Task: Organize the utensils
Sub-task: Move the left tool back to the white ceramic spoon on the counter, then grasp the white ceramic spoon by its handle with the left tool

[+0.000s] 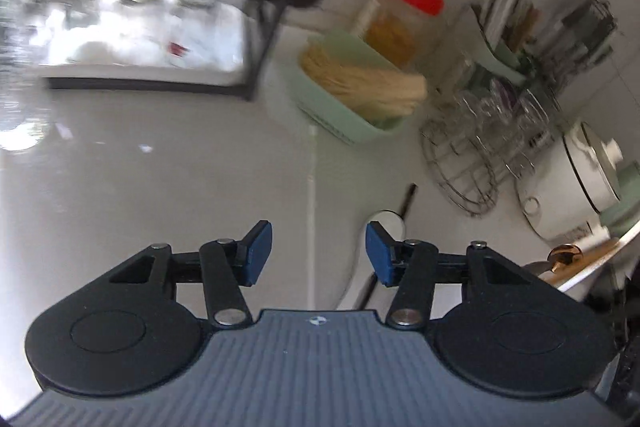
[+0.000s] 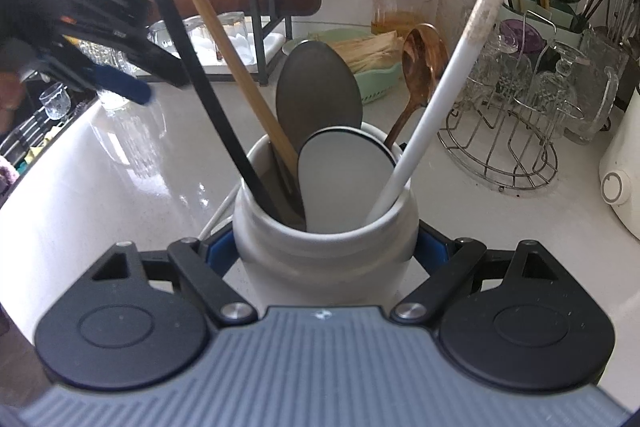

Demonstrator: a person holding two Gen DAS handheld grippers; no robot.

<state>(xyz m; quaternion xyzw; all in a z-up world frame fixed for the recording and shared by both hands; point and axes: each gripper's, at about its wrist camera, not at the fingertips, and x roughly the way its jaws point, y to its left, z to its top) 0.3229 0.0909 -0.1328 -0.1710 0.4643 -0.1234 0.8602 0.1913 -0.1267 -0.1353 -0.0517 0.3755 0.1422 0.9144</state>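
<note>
Blue pads (image 2: 430, 251) of the right gripper (image 2: 325, 251) press both sides of a white crock (image 2: 325, 255), which stands on the pale counter (image 2: 100, 195) right in front of that camera. The crock is a round, matte jar with a thick rolled rim, and it is packed with utensils: a white spatula blade (image 2: 343, 179) at the front, a grey spoon bowl (image 2: 318, 89) rising behind it, a copper-coloured spoon (image 2: 422, 61) to the right, a long white handle (image 2: 448, 67) leaning right with a rough pale band near its top, and a wooden stick (image 2: 222, 39) and a black stick (image 2: 192, 59) leaning left.

The left gripper (image 1: 319, 253) has its jaws partly apart with nothing between them, only bare counter below; in the right wrist view it shows as a dark shape at the upper left, its blue pad (image 2: 120, 85) above the counter, apart from the crock.

Farther back stand a mint-green basket (image 2: 380, 83) of pale sticks, a red-lidded jar (image 2: 402, 1), a wire rack (image 2: 500, 151) of upturned glasses and a white appliance (image 2: 622, 179) at the right edge. A tray of glasses (image 1: 140, 27) sits at the far left, blurred in the left wrist view.
</note>
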